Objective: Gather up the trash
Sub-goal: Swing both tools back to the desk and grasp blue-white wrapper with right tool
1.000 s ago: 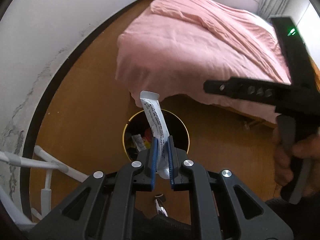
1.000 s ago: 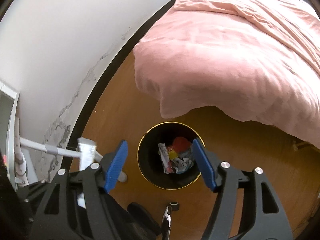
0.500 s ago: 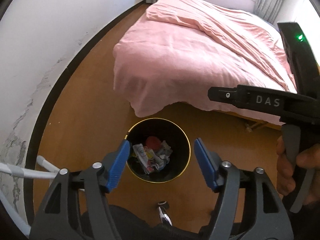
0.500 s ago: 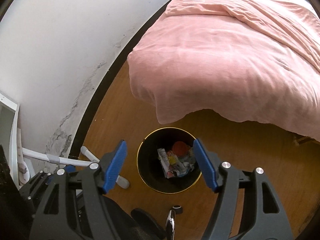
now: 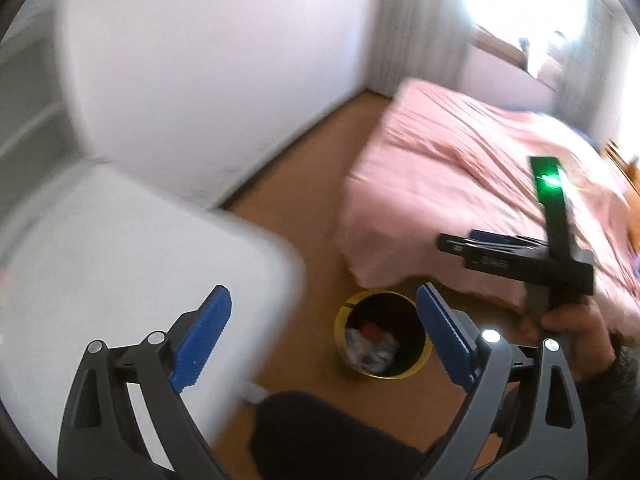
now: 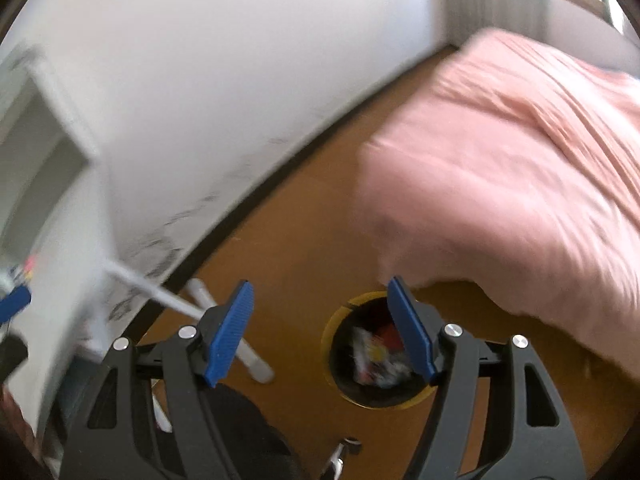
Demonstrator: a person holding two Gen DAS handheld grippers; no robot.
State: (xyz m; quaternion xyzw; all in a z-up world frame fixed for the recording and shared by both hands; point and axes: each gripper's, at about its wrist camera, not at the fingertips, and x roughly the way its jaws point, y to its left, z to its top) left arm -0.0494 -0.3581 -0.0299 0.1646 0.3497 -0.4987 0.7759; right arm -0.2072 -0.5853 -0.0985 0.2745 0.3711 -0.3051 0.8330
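A: Where is the trash now, and which way from the jaws?

B: What I can see of it lies in the trash bin (image 5: 382, 334), a round black bin with a yellow rim that stands on the wooden floor (image 5: 316, 200) near the corner of the pink bed (image 5: 472, 184). From the left gripper (image 5: 322, 334) the bin is ahead and below, between the two blue pads. From the right gripper (image 6: 322, 334) it is also ahead and below, but partly behind the right-side pad.

A: And the jaws, do they hold something?

B: No. On both grippers the jaws stand wide apart and nothing is between them.

A: Is there a loose piece to take next? Its long axis?

B: I cannot find one. The pictures are blurred; the white bench (image 5: 120, 264) fills the left of the left view and I see no clear piece on it. In the bin the wrappers (image 6: 376, 358) are crumpled together, so no long axis or direction can be read.

A: Which hand is nearer to the bench?

B: I judge the left one; the bench edge is just beside its left pad.
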